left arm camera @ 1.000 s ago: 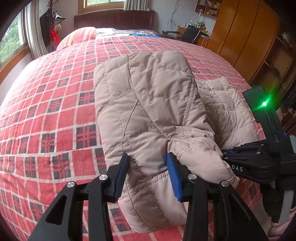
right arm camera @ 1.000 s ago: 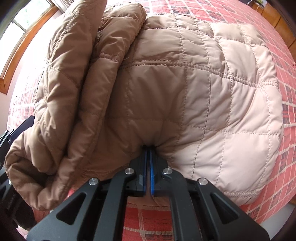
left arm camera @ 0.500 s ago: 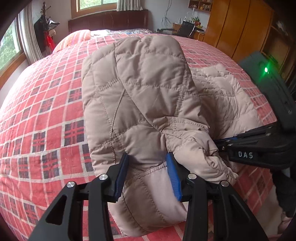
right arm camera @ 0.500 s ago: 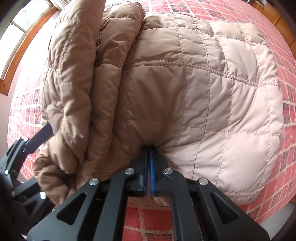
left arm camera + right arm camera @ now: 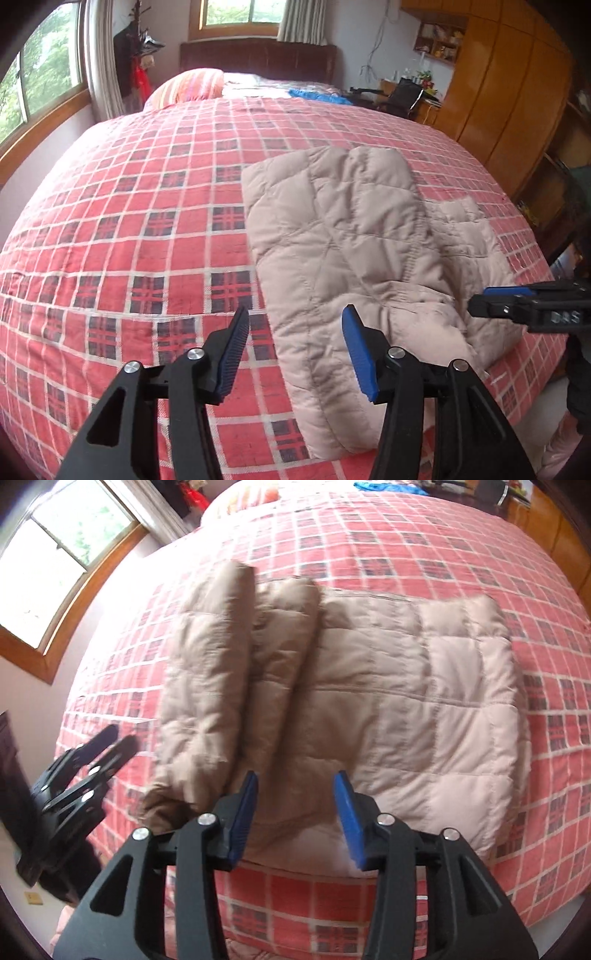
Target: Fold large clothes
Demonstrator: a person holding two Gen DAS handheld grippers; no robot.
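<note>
My left tongs [image 5: 295, 347] sit at the bottom of the left wrist view with their blue pads spread wide and nothing between them; the left pad hangs over the bedspread [image 5: 122, 229], the right pad over the near edge of the jacket. My right tongs [image 5: 295, 812] fill the bottom of the right wrist view, also spread apart and empty, their pads above the jacket's near hem without clamping it.

The quilted beige jacket [image 5: 343, 236] lies folded on the red plaid bedspread, in the center-right of the left wrist view, close to the bed's near edge. In the right wrist view the jacket [image 5: 369, 701] takes up the middle of the frame: a flat, paler quilted panel spreads to the right, and two long padded rolls lie side by side on its left part, running from the near hem toward the upper center. That view is a little blurred, so I cannot tell whether those rolls are sleeves or folded body panels.

Far behind, at the top of the left wrist view, a striped pillow [image 5: 192, 86] lies before a dark headboard [image 5: 258, 55]. Wooden wardrobes [image 5: 502, 88] fill the upper right, and a window [image 5: 40, 85] shows at the upper left.
</note>
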